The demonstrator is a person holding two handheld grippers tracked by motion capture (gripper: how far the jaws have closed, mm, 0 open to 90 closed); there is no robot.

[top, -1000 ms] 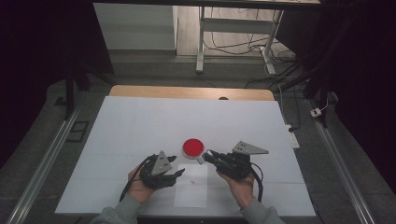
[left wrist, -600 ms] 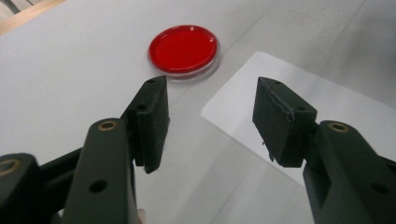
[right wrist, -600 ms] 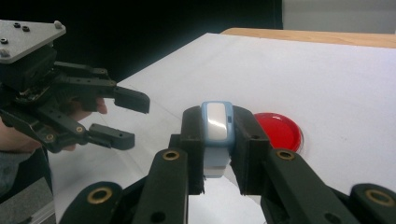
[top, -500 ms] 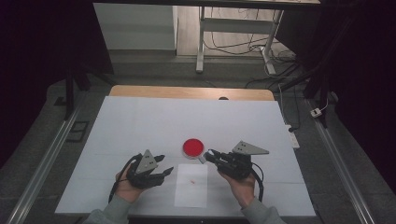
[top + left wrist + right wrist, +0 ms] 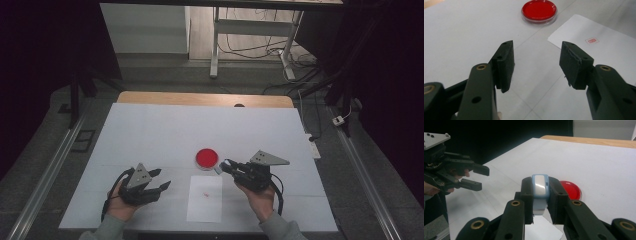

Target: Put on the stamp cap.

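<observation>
A round red ink dish sits mid-table, with a white paper sheet just in front of it bearing a small red stamp mark. My right gripper hovers to the right of the dish, shut on a small blue-and-white stamp, with the dish just beyond its jaws. To the left of the sheet, my left gripper is open with nothing in it. Past its spread jaws lie the dish and the stamped paper.
The white table top stretches wide to the back and left, ending in a wooden strip at the far edge. Metal rails run along both sides of the table. A white desk frame and cables stand beyond it.
My left gripper has slid leftward, away from the red dish and the paper, still open. The right gripper has kept still with the stamp.
</observation>
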